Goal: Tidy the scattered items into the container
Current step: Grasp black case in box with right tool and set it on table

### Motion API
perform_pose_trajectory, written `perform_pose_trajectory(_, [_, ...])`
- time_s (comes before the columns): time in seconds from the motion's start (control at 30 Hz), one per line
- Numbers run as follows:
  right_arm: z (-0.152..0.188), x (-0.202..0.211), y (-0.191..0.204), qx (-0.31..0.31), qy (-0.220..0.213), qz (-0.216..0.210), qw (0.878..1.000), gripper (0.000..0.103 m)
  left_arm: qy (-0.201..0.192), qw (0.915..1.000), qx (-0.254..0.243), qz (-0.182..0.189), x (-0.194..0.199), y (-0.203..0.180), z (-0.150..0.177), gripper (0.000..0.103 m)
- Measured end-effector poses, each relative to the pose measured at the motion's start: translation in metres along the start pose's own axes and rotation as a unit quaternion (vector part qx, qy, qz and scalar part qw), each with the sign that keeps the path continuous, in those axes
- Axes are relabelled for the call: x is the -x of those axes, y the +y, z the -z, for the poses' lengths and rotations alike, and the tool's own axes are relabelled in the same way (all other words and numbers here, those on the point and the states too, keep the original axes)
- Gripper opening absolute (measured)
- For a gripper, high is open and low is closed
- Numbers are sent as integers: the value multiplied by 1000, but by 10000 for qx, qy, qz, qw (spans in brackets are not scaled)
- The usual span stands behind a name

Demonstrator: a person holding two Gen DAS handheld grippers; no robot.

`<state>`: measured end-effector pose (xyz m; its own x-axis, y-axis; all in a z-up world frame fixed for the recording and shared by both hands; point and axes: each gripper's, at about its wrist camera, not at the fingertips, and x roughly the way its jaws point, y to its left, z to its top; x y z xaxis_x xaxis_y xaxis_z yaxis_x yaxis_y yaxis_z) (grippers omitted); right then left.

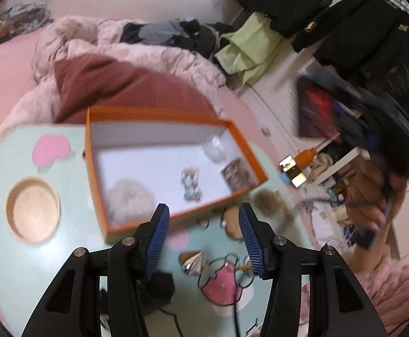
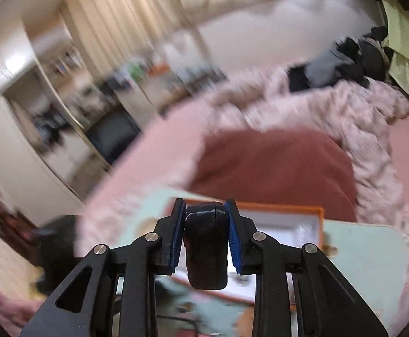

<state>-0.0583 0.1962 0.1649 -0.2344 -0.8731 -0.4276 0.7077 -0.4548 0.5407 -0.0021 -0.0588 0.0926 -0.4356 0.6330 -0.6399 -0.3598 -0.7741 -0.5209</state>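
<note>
Left gripper (image 1: 203,234): jaws apart, nothing between the blue pads, poised over the near edge of the mint-green table (image 1: 72,255). Under and between its fingers, on the tabletop: a small silvery folded piece (image 1: 192,259), a tan plush item (image 1: 232,221) and a brown fur pom-pom (image 1: 271,203), both just outside the box's near-right side. A dark object (image 1: 159,289) lies beneath the gripper body, partly hidden.

Right gripper (image 2: 205,219): closed on a black rounded object (image 2: 205,241), pads pressing on both its sides; the object hangs below the fingertips. It is held above the table, with the orange box (image 2: 302,213) just beyond it. What the object is I cannot tell.

Orange box (image 1: 176,118), open-topped, white inside, sits on the table. Inside: a pale fluffy puff (image 1: 128,198) in the near-left corner, a small pastel trinket (image 1: 191,182) mid-floor, a dark patterned square (image 1: 236,175) against the right wall, something clear (image 1: 214,147) at the far right corner.

A round recessed cup holder (image 1: 33,209) lies left of the box, with a pink heart print (image 1: 51,148) beyond it.

A hand (image 1: 373,196) holding the other gripper shows at the right, blurred.

Beyond the table: a dark red cushion (image 1: 125,84), a rumpled pink quilt (image 1: 159,53), dark clothes (image 1: 176,32) heaped on it, and a lime-green garment (image 1: 249,50).
</note>
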Motion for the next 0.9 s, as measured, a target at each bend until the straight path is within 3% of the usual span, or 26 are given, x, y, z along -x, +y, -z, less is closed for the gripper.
perform_pose_trajectory(0.1, [9,31,10,-330,-173,-727,9967,30,12,9999,-119,-16,-1,-6,-18,51])
perform_pose_trajectory(0.17, [22,43,11,-554,-105,-959,9938,30,180,9992,-273,-232,-10,-12,-30,51])
perform_pose_trajectory(0.2, [31,46,10,-656,-54,-883,9939,30,270,9986,-332,-326,-16,-15,-33,51])
perform_pose_trajectory(0.3, [69,42,-2,-828,335,148,9959,30,672,9960,-424,-402,-42,-20,-45,51])
perform_pose_trajectory(0.37, [101,29,-20,-1090,753,805,9879,30,1047,9933,-306,-387,-66,-20,-51,51])
perform_pose_trajectory(0.43, [126,20,-39,-1441,1025,1121,9778,30,1267,9904,-321,-447,-86,-23,-55,51])
perform_pose_trajectory(0.57, [156,8,-67,-1841,1216,1435,9647,30,1532,9826,-477,-930,-125,-26,-60,51])
perform_pose_trajectory(0.73, [155,-10,-65,-1543,1277,1592,9667,30,1815,9717,-725,-1323,-155,-28,-52,50])
perform_pose_trajectory(0.8, [151,-15,-59,-1346,1242,1639,9693,31,1911,9673,-787,-1468,-163,-26,-47,45])
perform_pose_trajectory(0.9, [145,-16,-53,-1180,1127,1767,9706,38,1823,9701,-789,-1391,-161,-23,-45,39])
